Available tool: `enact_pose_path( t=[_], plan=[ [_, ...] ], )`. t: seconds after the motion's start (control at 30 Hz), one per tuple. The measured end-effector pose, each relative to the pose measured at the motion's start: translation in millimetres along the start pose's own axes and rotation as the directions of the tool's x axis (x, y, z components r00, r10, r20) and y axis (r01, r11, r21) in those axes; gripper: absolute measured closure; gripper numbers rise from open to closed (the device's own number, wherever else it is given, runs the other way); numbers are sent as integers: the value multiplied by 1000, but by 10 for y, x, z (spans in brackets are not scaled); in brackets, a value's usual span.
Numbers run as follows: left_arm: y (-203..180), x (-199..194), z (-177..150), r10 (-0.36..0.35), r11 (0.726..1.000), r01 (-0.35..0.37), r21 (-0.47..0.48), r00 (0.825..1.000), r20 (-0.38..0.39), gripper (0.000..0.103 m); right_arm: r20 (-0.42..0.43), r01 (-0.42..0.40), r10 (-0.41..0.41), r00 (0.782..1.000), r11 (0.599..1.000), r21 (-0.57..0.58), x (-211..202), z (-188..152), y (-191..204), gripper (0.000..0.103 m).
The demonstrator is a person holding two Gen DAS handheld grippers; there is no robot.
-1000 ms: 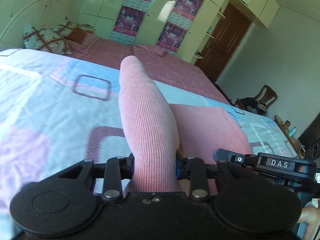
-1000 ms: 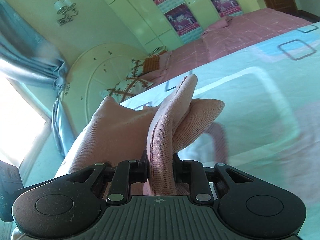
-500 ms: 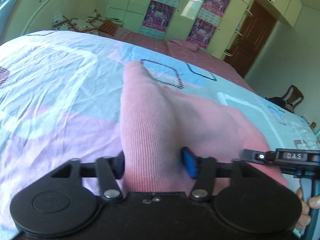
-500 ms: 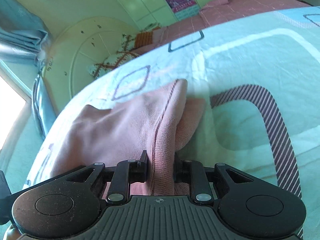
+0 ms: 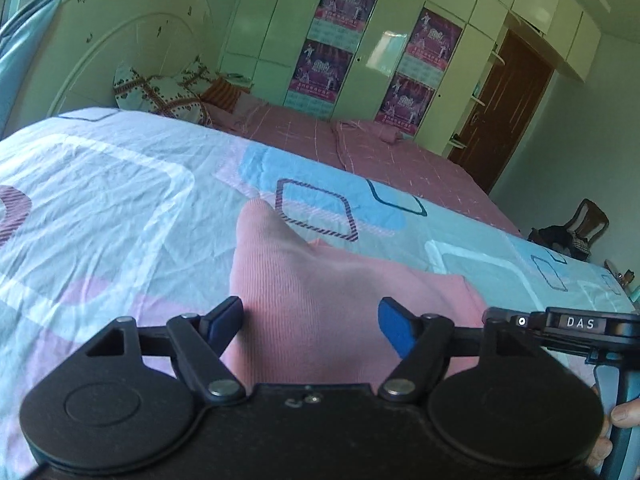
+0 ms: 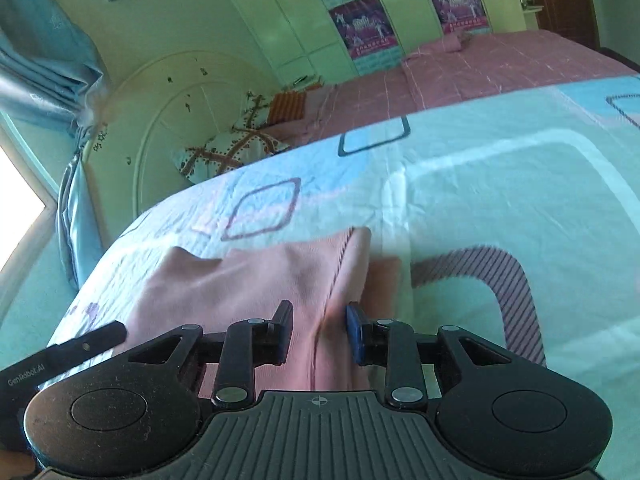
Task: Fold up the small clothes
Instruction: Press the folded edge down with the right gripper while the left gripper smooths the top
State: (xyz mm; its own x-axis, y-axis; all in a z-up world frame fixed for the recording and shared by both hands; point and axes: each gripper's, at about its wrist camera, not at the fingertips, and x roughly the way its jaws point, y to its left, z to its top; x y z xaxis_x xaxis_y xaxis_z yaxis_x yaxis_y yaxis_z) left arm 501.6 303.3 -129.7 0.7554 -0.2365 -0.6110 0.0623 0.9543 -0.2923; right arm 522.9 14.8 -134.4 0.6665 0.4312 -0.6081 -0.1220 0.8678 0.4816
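Both my grippers tilt down over the bed. Left gripper is opening, pads clear of the pink garment lying between them on the sheet. Right gripper is opening too, its fold between the pads, barely touching. Pillows sit far beyond.

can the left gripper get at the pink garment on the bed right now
Probably yes. The pink garment already lies between the fingers of the left gripper, whose jaws are opening, and nothing blocks it on the patterned bedsheet.
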Motion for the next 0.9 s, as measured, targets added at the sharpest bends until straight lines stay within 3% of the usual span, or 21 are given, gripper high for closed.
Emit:
enact_pose_path(
  t=[0.13, 0.23, 0.3, 0.43, 0.67, 0.9],
  plan=[
    [2, 214, -60, 60, 998, -60, 19, 998, -12, 30, -15, 25, -26, 1000, 999, -41, 213, 66, 111, 74],
    [61, 260, -136, 81, 996, -80, 32, 996, -28, 28, -45, 145, -149, 988, 986, -81, 402, 44, 47, 74],
    [49, 231, -151, 83, 995, -82, 57, 996, -26, 28, -90, 171, -177, 980, 983, -68, 496, -18, -91, 74],
    [17, 38, -178, 78, 995, -76, 71, 997, -27, 30, -82, 159, -163, 983, 985, -63, 382, -79, -141, 74],
    [-85, -402, -400, 62, 995, -60, 79, 998, -21, 30, -7, 64, -64, 998, 996, -70, -179, -172, 40, 74],
    [-151, -566, -621, 84, 992, -78, 102, 995, -53, 30, -72, 54, -58, 996, 997, -56, -389, -598, 89, 74]
  ],
)
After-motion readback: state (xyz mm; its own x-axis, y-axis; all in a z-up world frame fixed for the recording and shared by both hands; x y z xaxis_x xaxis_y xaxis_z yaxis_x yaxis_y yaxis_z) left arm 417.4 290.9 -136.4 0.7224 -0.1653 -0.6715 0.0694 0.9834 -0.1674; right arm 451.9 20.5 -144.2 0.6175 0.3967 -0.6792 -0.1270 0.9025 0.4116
